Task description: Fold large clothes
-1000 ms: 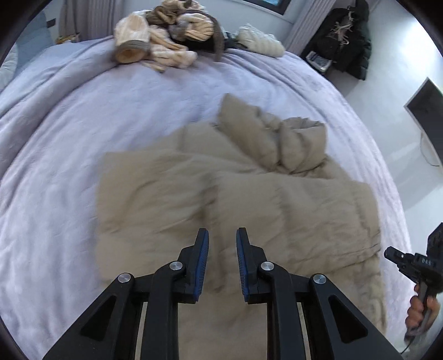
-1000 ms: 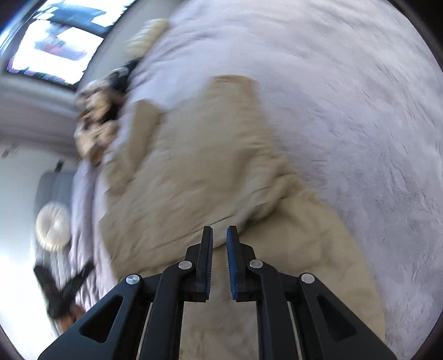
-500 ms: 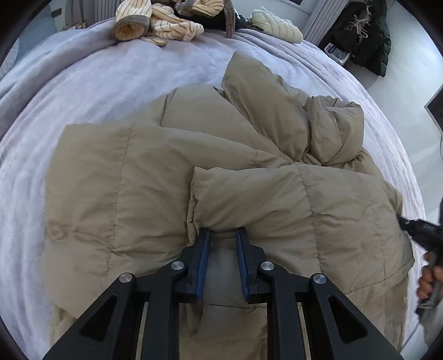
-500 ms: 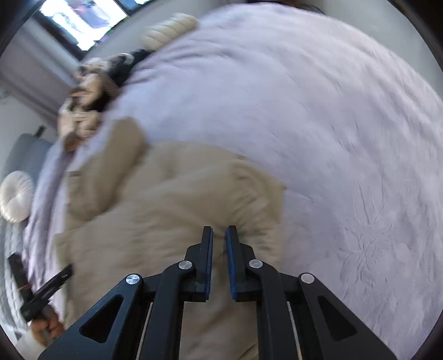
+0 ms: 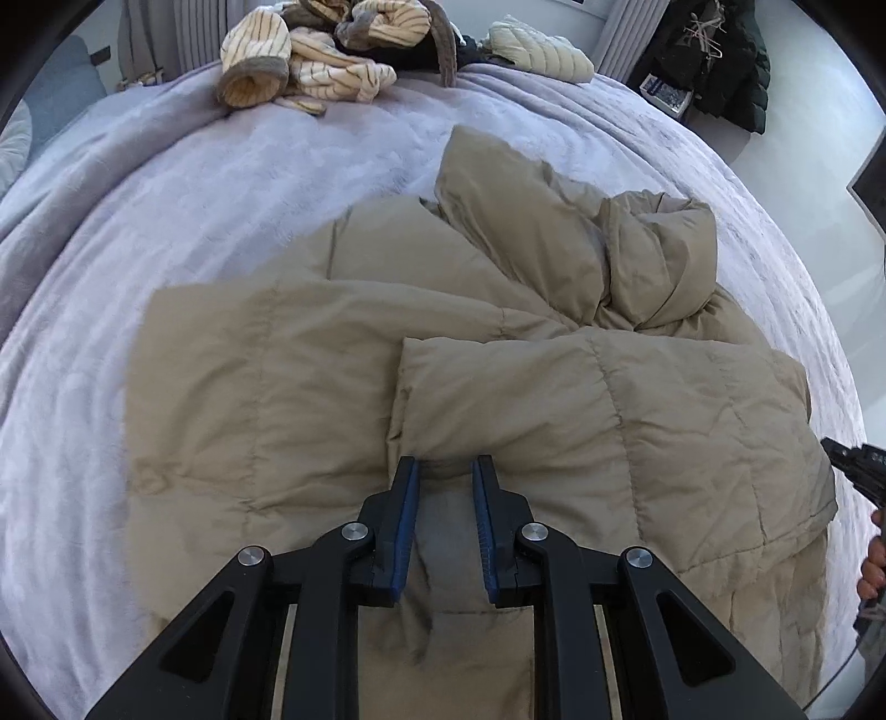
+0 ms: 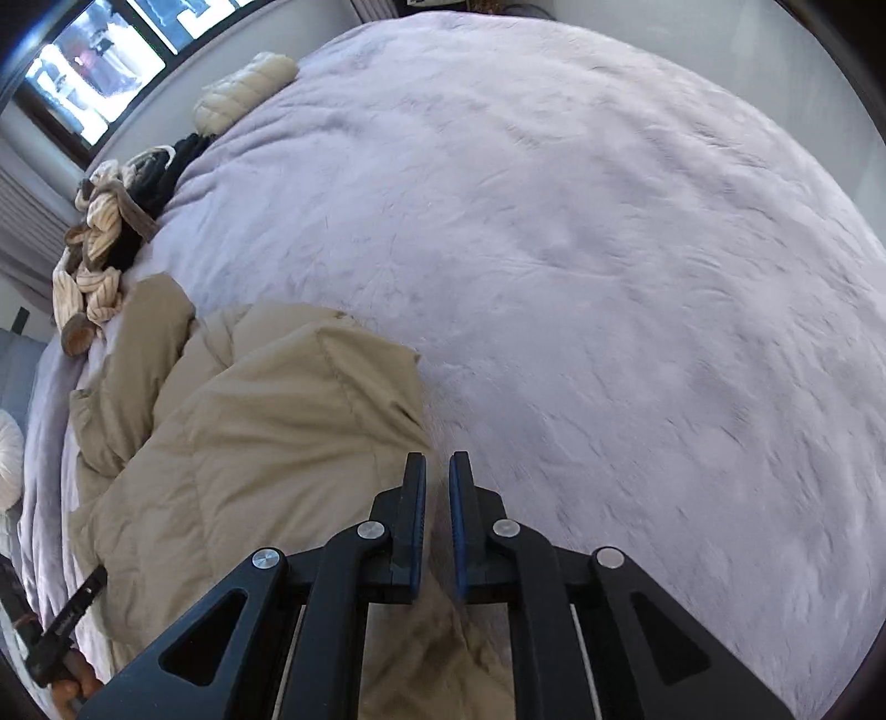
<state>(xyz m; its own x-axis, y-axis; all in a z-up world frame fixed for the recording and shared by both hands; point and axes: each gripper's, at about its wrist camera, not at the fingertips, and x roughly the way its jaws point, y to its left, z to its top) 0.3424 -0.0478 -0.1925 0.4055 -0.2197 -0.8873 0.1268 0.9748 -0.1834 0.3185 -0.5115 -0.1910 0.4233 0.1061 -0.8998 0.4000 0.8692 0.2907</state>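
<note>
A large tan puffer jacket (image 5: 332,387) lies spread on the lavender bed cover (image 5: 166,183), with one side folded over the middle and the hood bunched at the far right. My left gripper (image 5: 446,471) is open, its fingertips at the edge of the folded-over panel with tan fabric between the fingers. In the right wrist view the jacket (image 6: 249,443) lies to the left. My right gripper (image 6: 437,465) is nearly closed over the jacket's near edge; whether it pinches fabric is unclear.
A pile of striped cream clothes (image 5: 321,61) and a cream puffer item (image 5: 542,50) lie at the bed's far side. Dark coats (image 5: 725,61) hang at the far right. The right gripper's tip (image 5: 853,465) shows at the left view's edge.
The left gripper dropped low onto the jacket's folded panel, then drew back slightly. The right wrist view swung around, so bare bed cover now fills its right side.
</note>
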